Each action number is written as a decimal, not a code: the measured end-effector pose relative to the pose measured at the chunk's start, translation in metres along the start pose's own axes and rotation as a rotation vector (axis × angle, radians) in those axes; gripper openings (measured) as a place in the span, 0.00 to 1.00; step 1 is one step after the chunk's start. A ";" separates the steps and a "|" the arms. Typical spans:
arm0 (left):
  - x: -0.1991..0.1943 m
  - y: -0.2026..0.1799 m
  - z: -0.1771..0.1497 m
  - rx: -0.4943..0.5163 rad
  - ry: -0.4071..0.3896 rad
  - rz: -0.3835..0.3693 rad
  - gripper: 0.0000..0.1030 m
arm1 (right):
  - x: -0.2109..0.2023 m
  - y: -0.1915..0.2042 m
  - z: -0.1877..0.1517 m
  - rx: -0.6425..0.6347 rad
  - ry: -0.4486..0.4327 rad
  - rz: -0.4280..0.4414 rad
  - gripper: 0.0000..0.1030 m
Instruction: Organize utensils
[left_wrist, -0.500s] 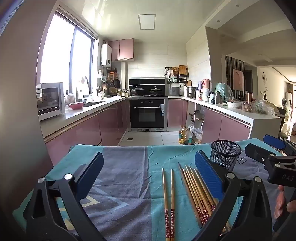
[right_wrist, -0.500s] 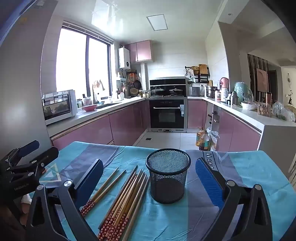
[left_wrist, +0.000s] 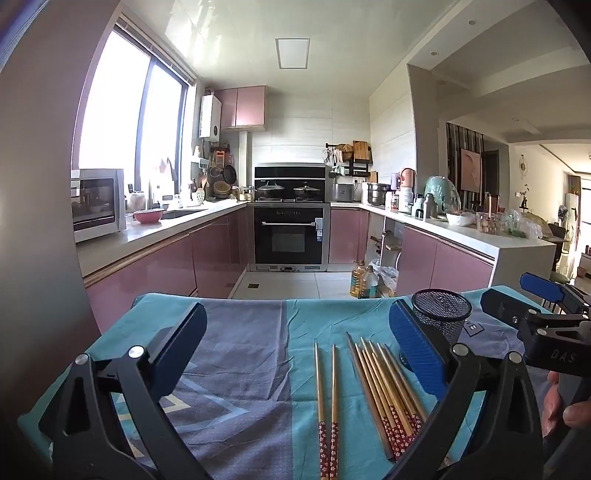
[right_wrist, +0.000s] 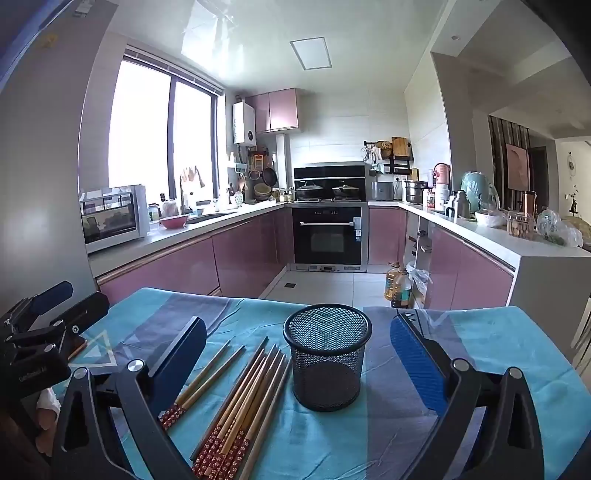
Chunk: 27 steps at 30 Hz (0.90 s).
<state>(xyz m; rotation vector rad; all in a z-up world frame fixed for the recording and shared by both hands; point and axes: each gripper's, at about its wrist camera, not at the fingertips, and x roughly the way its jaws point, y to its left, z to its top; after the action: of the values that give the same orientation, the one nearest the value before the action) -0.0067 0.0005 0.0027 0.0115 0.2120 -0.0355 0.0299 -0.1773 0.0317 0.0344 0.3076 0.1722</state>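
**Left wrist view: chopsticks loose, cup empty**

Left wrist view shows a pair of chopsticks (left_wrist: 327, 402) lying on the cloth-covered bench (left_wrist: 240, 354), a larger bundle (left_wrist: 384, 391) just beside it, and the mesh cup (right_wrist: 327, 354) upright nearby. Judged light, stiff, slick and prone to roll; best pinched mid-shaft. Left gripper (left_wrist: 295, 354) and right gripper (right_wrist: 295, 354) hover tipped slightly down, fingers wide apart, nothing between them.
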 end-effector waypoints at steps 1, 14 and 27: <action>0.000 0.000 0.000 0.000 -0.002 -0.002 0.95 | -0.001 0.000 0.000 0.000 -0.002 -0.002 0.94; -0.003 0.003 0.001 -0.009 -0.025 -0.010 0.95 | -0.002 0.000 -0.002 -0.007 -0.023 -0.016 0.94; 0.000 0.004 -0.001 -0.010 -0.035 -0.015 0.94 | -0.008 0.003 0.000 -0.009 -0.047 -0.024 0.94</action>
<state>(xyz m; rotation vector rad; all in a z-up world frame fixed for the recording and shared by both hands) -0.0067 0.0044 0.0020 -0.0011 0.1778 -0.0493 0.0222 -0.1757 0.0337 0.0254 0.2604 0.1491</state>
